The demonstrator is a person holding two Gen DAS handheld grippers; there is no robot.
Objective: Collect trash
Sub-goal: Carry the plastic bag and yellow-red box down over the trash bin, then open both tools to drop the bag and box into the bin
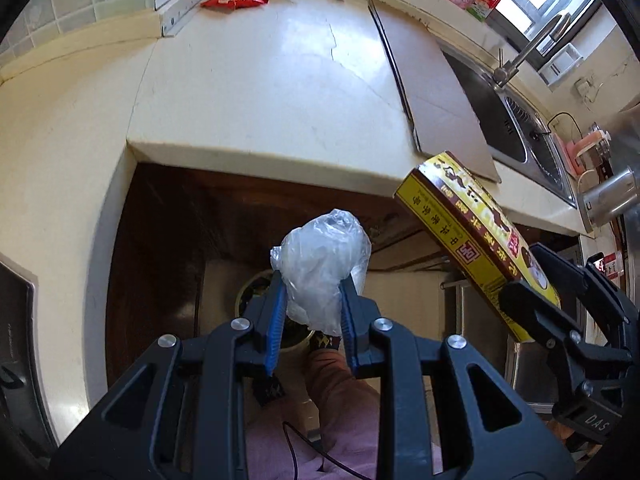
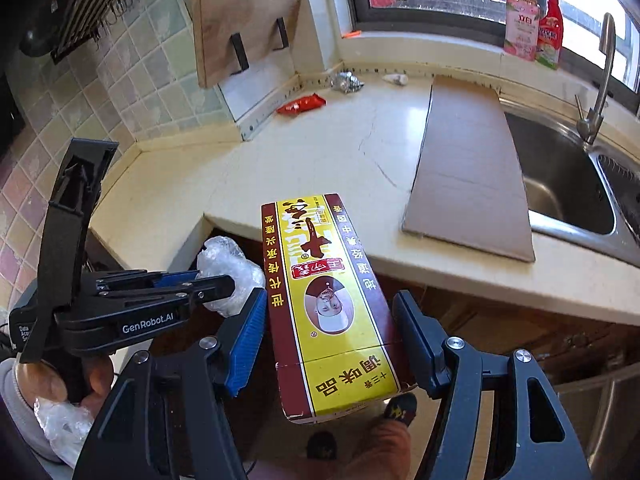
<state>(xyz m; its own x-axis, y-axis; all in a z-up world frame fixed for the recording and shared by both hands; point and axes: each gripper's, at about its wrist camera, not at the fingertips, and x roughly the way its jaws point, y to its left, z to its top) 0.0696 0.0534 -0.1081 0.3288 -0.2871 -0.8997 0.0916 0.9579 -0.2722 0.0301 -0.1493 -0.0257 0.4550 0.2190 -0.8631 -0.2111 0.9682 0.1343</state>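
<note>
My left gripper is shut on a crumpled clear plastic bag, held out past the counter's front edge above a round bin on the floor. In the right wrist view that same left gripper shows from the side with the clear plastic bag in it. My right gripper is shut on a yellow and maroon seasoning box, also off the counter; the seasoning box appears at the right of the left view. A red wrapper, a foil ball and a small white scrap lie at the counter's back.
A brown board lies on the cream counter beside the steel sink and tap. Spray bottles stand on the window sill. A cutting board hangs on the tiled wall. A person's legs and feet are below.
</note>
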